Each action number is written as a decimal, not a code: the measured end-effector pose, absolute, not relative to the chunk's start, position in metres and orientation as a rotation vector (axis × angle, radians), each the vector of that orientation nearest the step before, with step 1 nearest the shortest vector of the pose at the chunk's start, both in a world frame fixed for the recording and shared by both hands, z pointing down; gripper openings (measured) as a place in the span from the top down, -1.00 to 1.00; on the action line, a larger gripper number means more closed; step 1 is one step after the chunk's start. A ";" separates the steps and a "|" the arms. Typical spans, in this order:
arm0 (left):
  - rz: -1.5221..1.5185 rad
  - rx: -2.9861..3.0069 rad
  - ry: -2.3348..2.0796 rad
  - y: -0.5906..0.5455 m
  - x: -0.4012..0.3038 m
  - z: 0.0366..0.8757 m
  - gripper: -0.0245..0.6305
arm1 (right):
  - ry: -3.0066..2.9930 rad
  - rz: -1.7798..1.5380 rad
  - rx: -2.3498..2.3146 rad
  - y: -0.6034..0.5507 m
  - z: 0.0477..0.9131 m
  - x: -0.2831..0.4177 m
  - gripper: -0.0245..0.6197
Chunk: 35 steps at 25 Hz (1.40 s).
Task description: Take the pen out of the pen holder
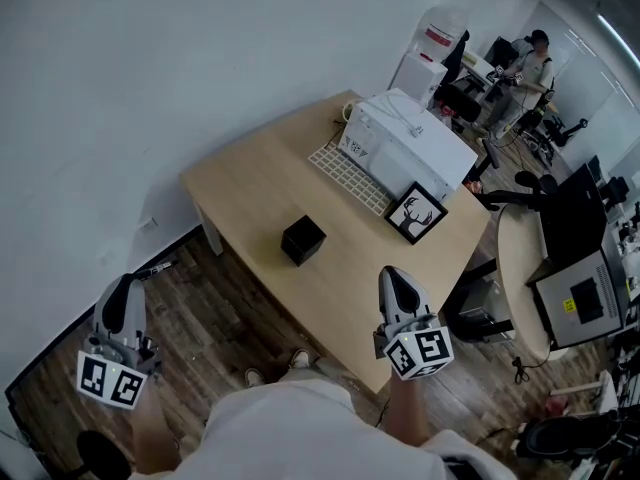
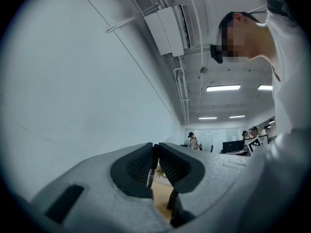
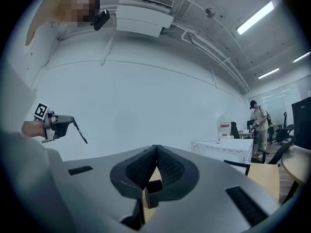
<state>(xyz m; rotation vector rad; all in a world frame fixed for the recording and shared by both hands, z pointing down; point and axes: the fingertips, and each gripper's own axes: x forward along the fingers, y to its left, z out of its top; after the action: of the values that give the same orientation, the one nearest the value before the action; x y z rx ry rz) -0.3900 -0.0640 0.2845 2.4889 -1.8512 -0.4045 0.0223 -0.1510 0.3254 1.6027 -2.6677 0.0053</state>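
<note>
A black cube-shaped pen holder (image 1: 303, 239) stands mid-table on the light wooden table (image 1: 250, 183); it also shows low between the right jaws as the pen holder (image 3: 154, 191). My left gripper (image 1: 122, 286) hangs left of the table over the wooden floor, shut on a thin dark pen (image 2: 154, 160). From the right gripper view, that pen (image 3: 80, 133) sticks out of the left gripper (image 3: 57, 125) and slants down. My right gripper (image 1: 392, 276) hovers at the table's near edge, right of the holder, its jaws (image 3: 156, 148) shut on nothing.
A white printer (image 1: 410, 143), a keyboard (image 1: 348, 178) and a framed deer picture (image 1: 415, 213) fill the table's far right. A round table (image 1: 520, 268) with a monitor stands to the right. A white wall runs behind. People stand at desks far back.
</note>
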 end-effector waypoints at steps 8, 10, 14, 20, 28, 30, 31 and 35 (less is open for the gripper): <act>-0.416 2.508 -1.823 -0.055 -0.387 0.286 0.78 | -2.663 0.022 1.593 -0.134 0.332 0.018 0.92; -0.427 2.512 -1.816 -0.054 -0.385 0.287 0.78 | -2.664 0.028 1.582 -0.131 0.333 0.018 0.92; -0.449 2.511 -1.809 -0.053 -0.382 0.291 0.78 | -2.665 0.025 1.570 -0.130 0.334 0.019 0.92; -0.442 2.508 -1.799 -0.056 -0.377 0.294 0.78 | -2.653 -0.003 1.553 -0.131 0.335 0.020 0.92; -0.430 2.522 -1.776 -0.057 -0.367 0.292 0.78 | -2.663 0.001 1.557 -0.130 0.333 0.023 0.92; -0.434 2.520 -1.777 -0.056 -0.367 0.293 0.78 | -2.661 0.009 1.564 -0.128 0.335 0.023 0.92; -0.436 2.519 -1.776 -0.055 -0.366 0.294 0.78 | -2.660 0.014 1.565 -0.127 0.337 0.024 0.92; -0.436 2.532 -1.757 -0.054 -0.359 0.295 0.78 | -2.658 0.016 1.569 -0.122 0.340 0.028 0.92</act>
<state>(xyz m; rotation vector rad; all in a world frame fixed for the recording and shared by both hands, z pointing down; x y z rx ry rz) -0.3592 -0.0537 0.2946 2.5319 -1.7567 -0.4363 0.0278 -0.1222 0.3398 1.5691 -2.6579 0.0156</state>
